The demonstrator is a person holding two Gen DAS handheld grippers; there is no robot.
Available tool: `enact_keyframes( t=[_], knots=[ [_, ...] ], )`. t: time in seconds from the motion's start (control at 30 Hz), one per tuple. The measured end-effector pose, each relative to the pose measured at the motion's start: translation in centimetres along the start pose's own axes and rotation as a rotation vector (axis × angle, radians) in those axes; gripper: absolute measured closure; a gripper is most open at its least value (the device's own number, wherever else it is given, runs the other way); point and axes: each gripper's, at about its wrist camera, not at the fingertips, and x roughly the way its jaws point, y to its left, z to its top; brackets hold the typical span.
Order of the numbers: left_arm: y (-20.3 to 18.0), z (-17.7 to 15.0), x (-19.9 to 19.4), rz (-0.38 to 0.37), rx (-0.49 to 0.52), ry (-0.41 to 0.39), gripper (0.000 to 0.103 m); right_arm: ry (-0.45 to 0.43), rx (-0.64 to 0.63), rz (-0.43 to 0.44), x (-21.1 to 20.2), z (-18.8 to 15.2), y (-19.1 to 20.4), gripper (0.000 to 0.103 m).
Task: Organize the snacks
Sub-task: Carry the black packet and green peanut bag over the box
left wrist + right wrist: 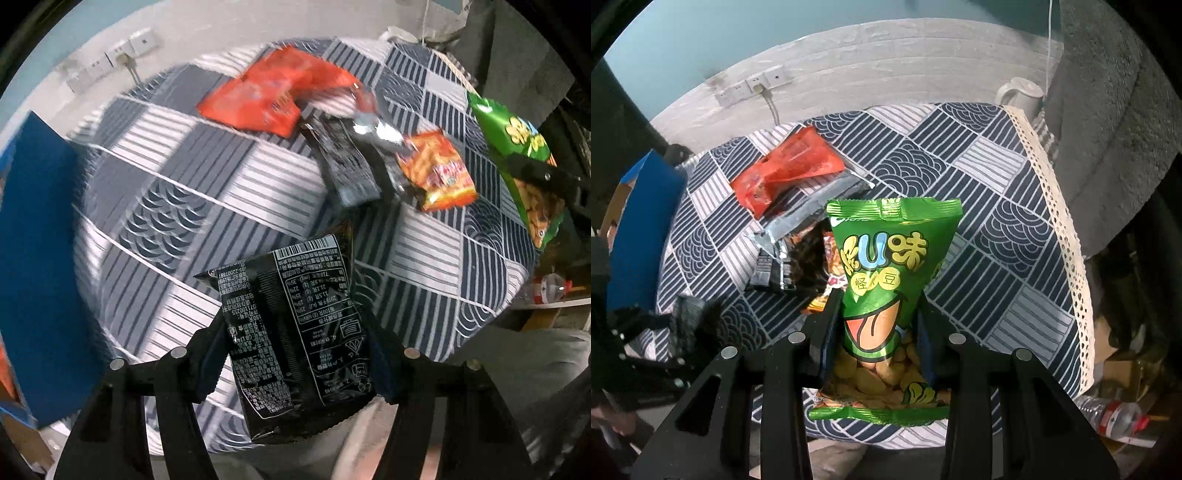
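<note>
My left gripper (295, 347) is shut on a black snack bag (295, 317), printed back side up, lifted above the patterned tablecloth (184, 206). My right gripper (877, 332) is shut on a green snack bag (882, 258), holding it by its lower half above the table. That green bag (524, 155) also shows at the right edge of the left wrist view. On the cloth lie a red bag (273, 96) (786, 170), overlapping black and silver bags (347, 162) (809, 218), and an orange bag (436, 170) partly under them.
A blue box (40, 258) (642, 229) stands at the table's left edge. A white mug (1019, 92) sits at the far right corner by the lace trim. A plastic bottle (1115, 413) lies on the floor to the right. A wall with sockets is behind.
</note>
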Motion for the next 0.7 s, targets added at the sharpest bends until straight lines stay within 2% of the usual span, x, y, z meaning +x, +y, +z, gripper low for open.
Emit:
enact_keyframes(
  t=[0.27,0.53,0.7],
  knots=[
    [3.8,1.6,-3.1,0.092,0.028,-0.118,0.036,-0.012,-0.022,0.005,-0.7,0.5,1.3,0.068],
    [5.3,2.1,-6.5,0.193,0.098,-0.243,0.036,-0.031,-0.057,0.021,-1.5,1.3,3.7,0.068],
    [6.4,2.2,-8.3,0.206,0.111,-0.285,0.036,-0.047,-0.081,0.043,-2.1,2.0,5.4,0.068]
  ],
)
